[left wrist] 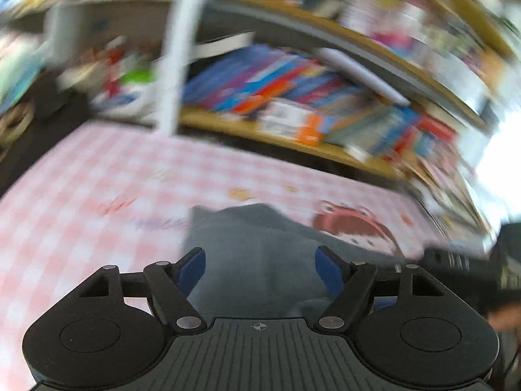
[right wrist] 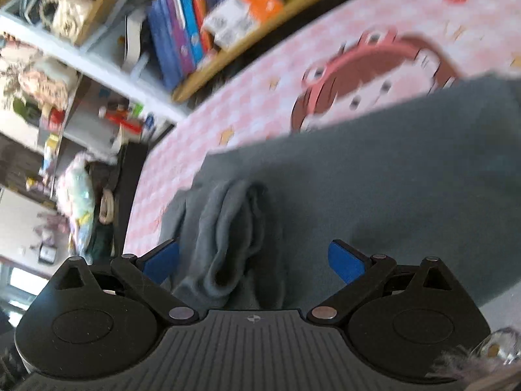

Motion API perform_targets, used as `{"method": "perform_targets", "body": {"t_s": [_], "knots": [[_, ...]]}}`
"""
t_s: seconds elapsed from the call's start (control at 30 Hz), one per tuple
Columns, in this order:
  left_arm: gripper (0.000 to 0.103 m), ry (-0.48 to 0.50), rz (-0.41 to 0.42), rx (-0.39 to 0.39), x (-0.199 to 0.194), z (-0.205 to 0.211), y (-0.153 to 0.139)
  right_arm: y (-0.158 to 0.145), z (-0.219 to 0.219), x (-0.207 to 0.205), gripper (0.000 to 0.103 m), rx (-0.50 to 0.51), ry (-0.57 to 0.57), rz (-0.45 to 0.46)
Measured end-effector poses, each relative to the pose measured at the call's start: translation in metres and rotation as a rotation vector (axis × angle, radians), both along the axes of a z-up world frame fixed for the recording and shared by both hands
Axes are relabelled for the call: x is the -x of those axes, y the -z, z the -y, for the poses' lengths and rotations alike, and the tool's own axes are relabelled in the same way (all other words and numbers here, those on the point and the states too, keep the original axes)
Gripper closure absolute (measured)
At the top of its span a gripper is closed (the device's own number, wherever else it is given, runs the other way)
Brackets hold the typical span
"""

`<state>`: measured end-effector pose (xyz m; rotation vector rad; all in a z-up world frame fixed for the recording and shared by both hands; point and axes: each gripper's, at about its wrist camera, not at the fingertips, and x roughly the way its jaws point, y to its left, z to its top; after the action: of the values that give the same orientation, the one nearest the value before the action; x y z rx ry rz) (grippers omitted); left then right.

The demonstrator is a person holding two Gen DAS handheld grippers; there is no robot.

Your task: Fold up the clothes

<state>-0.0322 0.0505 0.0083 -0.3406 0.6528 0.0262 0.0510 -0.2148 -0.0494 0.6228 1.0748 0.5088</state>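
Note:
A grey-blue garment [left wrist: 254,247] lies folded flat on a pink checked cloth [left wrist: 97,195] with a cartoon face print. My left gripper [left wrist: 260,267] hovers over its near part, blue pads wide apart and nothing between them. In the right wrist view the same garment [right wrist: 374,179] fills the middle, with a bunched fold or sleeve [right wrist: 228,228] lying between the spread fingers. My right gripper [right wrist: 257,260] is open above that bunched part, not clamped on it. Both views are motion-blurred.
Wooden shelves packed with colourful books [left wrist: 276,97] run along the far side of the table, also seen in the right wrist view as a bookshelf [right wrist: 202,22]. A white post [left wrist: 179,49] stands at the table's far edge. Cluttered shelving [right wrist: 65,114] lies to the left.

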Motion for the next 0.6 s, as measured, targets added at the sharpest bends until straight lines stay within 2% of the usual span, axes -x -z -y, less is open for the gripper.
{"method": "perform_targets", "body": {"t_s": [0.07,0.13,0.2,0.23,0.27,0.3,0.37,0.5,0.53,0.6], "knots": [[0.027,-0.033,-0.021,0.027,0.001,-0.009,0.006,0.007,-0.008,-0.003,0.007,0.012,-0.012,-0.029],[0.027,-0.023,-0.03,0.027,0.001,-0.012,0.009,0.014,-0.014,-0.007,0.008,0.014,-0.01,-0.054],[0.027,-0.006,-0.035,0.023,0.002,-0.015,0.011,0.013,-0.018,-0.009,0.019,0.017,-0.004,-0.043],[0.027,0.003,-0.037,0.021,0.002,-0.016,0.011,0.013,-0.02,-0.01,0.043,0.016,-0.006,-0.043],[0.027,0.011,-0.032,0.018,0.003,-0.016,0.012,0.013,-0.021,-0.01,0.057,0.014,-0.013,-0.044],[0.027,0.017,-0.022,0.014,0.004,-0.016,0.012,0.013,-0.023,-0.01,0.058,0.012,-0.019,-0.046],[0.027,0.028,-0.003,0.005,0.004,-0.014,0.011,0.009,-0.021,-0.006,0.083,-0.008,-0.025,-0.008],[0.026,0.062,0.003,-0.015,0.0,-0.013,0.011,-0.014,-0.008,0.01,0.085,-0.094,-0.002,0.148],[0.025,0.075,-0.004,-0.021,-0.002,-0.013,0.012,-0.017,-0.005,0.012,0.085,-0.099,0.011,0.167],[0.024,0.099,-0.019,-0.033,-0.005,-0.012,0.013,-0.01,-0.004,0.008,0.085,-0.037,0.054,0.131]]}}
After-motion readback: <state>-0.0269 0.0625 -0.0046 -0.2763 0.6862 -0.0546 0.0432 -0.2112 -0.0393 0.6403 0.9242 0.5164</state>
